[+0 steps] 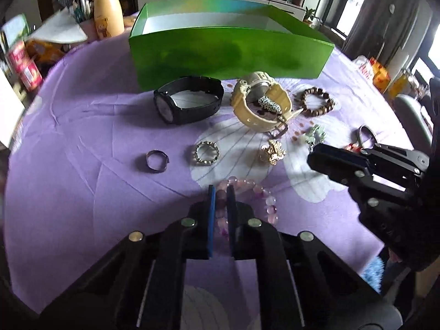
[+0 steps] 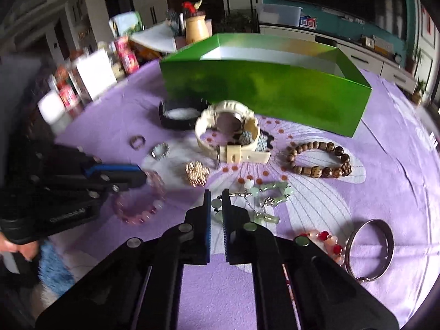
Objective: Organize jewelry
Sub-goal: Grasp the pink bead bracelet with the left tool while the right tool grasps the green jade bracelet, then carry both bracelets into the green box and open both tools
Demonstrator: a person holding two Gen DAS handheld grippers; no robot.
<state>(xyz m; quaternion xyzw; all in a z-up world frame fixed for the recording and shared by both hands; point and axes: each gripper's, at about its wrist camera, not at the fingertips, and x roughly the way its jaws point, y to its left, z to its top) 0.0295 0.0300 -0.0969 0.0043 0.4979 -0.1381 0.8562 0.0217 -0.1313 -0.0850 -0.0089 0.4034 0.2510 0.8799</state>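
A green open box [image 1: 228,52] [image 2: 264,93] stands at the back of the purple cloth. In front of it lie a black watch [image 1: 189,101], a cream watch [image 1: 261,101] [image 2: 228,132], a brown bead bracelet [image 1: 316,101] [image 2: 319,159], two rings [image 1: 156,161] [image 1: 206,152] and a gold piece [image 1: 271,151] [image 2: 196,174]. My left gripper [image 1: 220,192] is shut on the pink bead bracelet [image 1: 264,200] [image 2: 137,203]. My right gripper [image 2: 216,195] is shut on the green jade bracelet [image 2: 264,192], which rests on the cloth.
A silver bangle [image 2: 370,247] and a red-and-pink bead string [image 2: 330,243] lie at the right. Boxes, a yellow jar [image 1: 107,13] and a white tray crowd the table's far left edge. A blue fuzzy thing [image 2: 52,269] lies below the table's near edge.
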